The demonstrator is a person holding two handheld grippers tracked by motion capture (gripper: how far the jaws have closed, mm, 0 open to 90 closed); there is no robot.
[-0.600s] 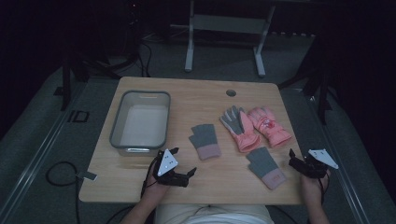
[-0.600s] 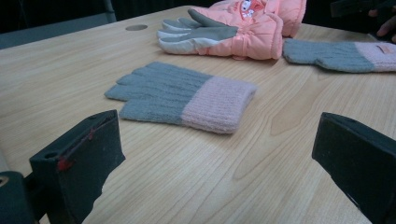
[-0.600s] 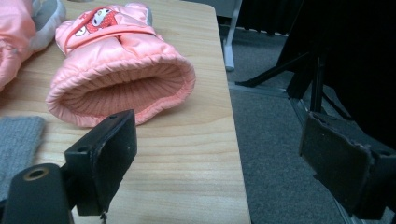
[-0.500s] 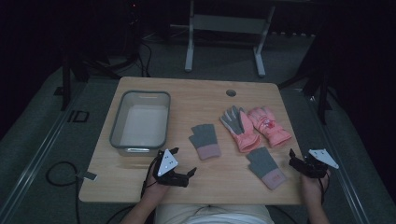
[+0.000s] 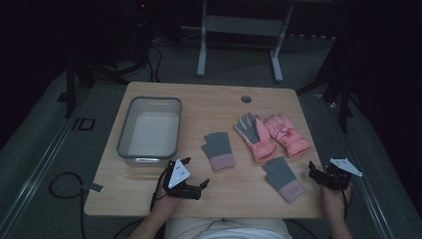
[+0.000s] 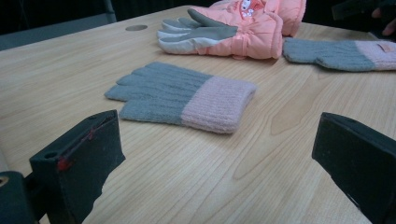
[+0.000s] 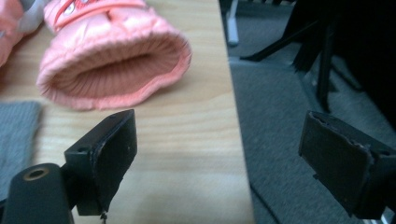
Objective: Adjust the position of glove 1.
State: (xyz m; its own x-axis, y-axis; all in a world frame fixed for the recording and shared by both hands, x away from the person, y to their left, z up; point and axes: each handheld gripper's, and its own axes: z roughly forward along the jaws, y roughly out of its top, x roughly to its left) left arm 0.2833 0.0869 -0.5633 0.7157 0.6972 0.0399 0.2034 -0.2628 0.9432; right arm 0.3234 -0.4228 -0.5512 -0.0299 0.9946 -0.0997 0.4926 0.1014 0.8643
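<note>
Both tongs idle on my side of the surface (image 5: 209,107), jaws wide apart, nothing between them. Left tongs (image 5: 199,185) sit near the front edge, just in front of the grey bin (image 5: 149,127). Through their jaws I see the near grey glove (image 6: 182,95), pink cuff, lying flat with bare wood between it and the jaw tips. Same glove in the high view (image 5: 218,150), mid-surface, right of the bin. Right tongs (image 5: 314,173) sit at the right front corner, one jaw over the wood, the other past the edge over the floor carpet. Second grey glove (image 5: 283,178) lies flat just left of them, not touched. Two pink ski gloves behind: one palm-up (image 5: 255,137), the other (image 5: 287,134) beside it, touching, cuff opening facing the right tongs' camera (image 7: 114,70).
</note>
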